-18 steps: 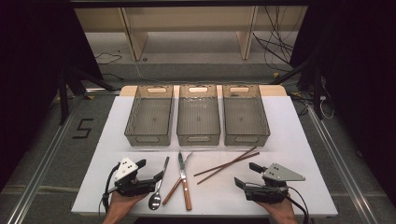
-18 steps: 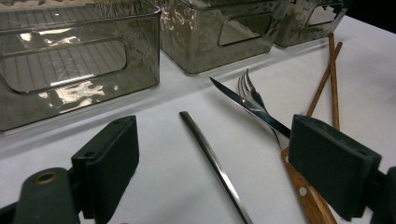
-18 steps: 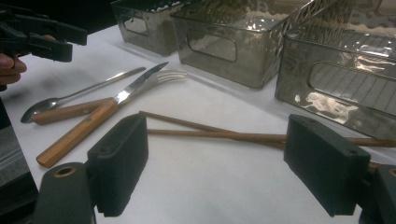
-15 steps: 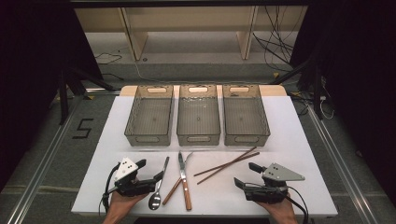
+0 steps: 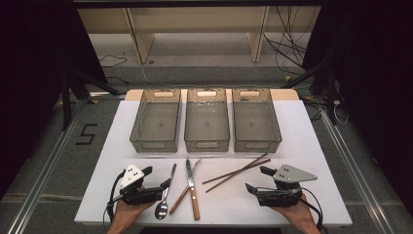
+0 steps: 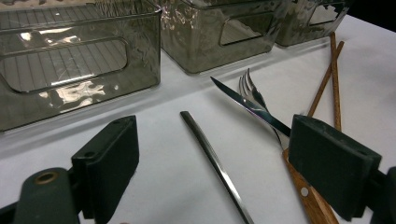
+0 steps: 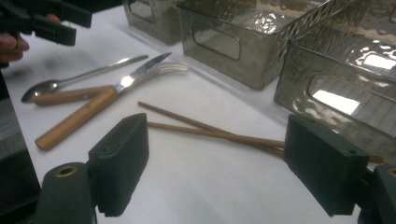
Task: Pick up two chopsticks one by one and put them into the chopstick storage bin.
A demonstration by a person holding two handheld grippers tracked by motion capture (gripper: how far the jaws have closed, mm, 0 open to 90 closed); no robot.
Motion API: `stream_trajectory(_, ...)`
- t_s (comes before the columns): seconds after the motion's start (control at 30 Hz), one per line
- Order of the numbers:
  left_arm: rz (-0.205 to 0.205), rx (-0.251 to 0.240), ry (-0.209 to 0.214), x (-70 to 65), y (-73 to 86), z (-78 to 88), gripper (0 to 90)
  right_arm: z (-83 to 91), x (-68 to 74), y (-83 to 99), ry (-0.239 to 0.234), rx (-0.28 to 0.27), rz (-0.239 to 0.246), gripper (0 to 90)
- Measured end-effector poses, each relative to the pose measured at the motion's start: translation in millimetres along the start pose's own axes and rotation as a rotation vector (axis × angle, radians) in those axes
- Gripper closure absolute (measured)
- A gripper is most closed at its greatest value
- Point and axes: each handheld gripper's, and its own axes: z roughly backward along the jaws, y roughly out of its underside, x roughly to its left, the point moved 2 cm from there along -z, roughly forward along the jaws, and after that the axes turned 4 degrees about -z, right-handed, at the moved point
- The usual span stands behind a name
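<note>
The left gripper (image 5: pixel 163 186) is held low over the near edge of the white counter (image 5: pixel 311 161), its jaws spread wide with nothing pinched between them. In the left gripper view the spoon (image 6: pixel 215 163) is seen lying on the counter inside that gap, its handle running away from the camera, touched by neither jaw. Just beyond the right-hand jaw there, the knife (image 6: pixel 252 109) is laid across the fork (image 6: pixel 250 91), the wooden handle passing behind that jaw.

The right gripper (image 5: pixel 255 181) is held at the other side, jaws likewise fully apart and empty. In the right gripper view the two chopsticks (image 7: pixel 205 128) are stretched across the counter just past the jaws, crossing near the right-hand one; whether that jaw touches them cannot be told. Three smoky clear bins (image 5: pixel 207 119) are lined up farther back.
</note>
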Motion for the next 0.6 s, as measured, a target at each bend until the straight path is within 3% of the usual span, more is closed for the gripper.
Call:
stream_trajectory(0.07,-0.001,0.001,0.000,-0.1,0.0,-0.1,16.1,0.0,-1.2,-2.3,-0.007,0.021,0.020,23.3)
stream_trajectory(0.13,0.001,0.002,-0.002,-0.1,0.2,-0.2,16.1,-2.7,-4.3,-10.1,-0.017,0.085,0.081,23.6)
stream_trajectory(0.27,0.005,-0.001,-0.003,0.3,0.2,-0.4,16.1,-8.0,-7.6,-18.5,-0.016,0.138,0.127,23.8)
stream_trajectory(0.33,0.005,-0.002,-0.004,0.6,0.4,-0.5,16.1,-14.7,-9.5,-26.8,-0.022,0.194,0.180,24.6)
stream_trajectory(0.37,0.005,-0.002,-0.004,0.6,0.4,-0.5,16.1,-14.7,-9.5,-26.8,-0.022,0.194,0.180,24.6)
stream_trajectory(0.53,0.008,-0.001,-0.005,0.3,0.3,-0.4,16.1,-29.0,-9.9,-37.4,-0.031,0.294,0.284,25.5)
stream_trajectory(0.57,0.006,-0.001,-0.006,0.9,0.1,-0.4,16.1,-35.5,-10.2,-40.5,-0.030,0.334,0.338,26.2)
stream_trajectory(0.6,0.006,-0.001,-0.006,0.9,0.1,-0.4,16.1,-35.5,-10.2,-40.5,-0.030,0.334,0.338,26.2)
